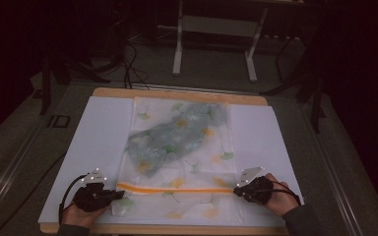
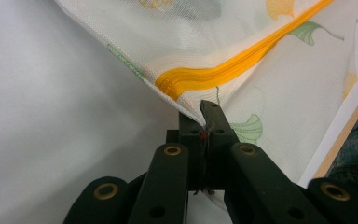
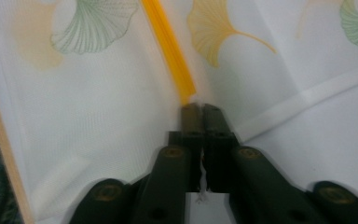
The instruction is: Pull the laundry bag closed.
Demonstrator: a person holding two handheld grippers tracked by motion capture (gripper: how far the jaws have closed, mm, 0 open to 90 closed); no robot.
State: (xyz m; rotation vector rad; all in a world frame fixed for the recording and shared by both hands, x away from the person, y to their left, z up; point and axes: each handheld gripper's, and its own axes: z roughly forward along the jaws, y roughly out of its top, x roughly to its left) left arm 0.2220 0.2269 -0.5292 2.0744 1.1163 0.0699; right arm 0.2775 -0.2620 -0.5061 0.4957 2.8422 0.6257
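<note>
White mesh laundry bag [image 1: 179,147] printed with green and orange ginkgo leaves, lying flat at frame centre. Grey-green garment [image 1: 177,135] inside, upper half. Orange zipper [image 1: 174,188] runs horizontally across the bag's lower part, closed, pulled taut.

No readable text, labels, numbers; mesh bag [image 1: 179,147] bears leaf print only, seemingly unlettered.

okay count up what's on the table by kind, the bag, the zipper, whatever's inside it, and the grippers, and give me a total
Mesh laundry bag with a ginkgo leaf print: 1
Orange zipper on the bag: 1
Grey-green garment inside the bag: 1
Grippers: 2, the left gripper and the right gripper, each shut on the bag at one end of the zipper
Total: 5
</note>
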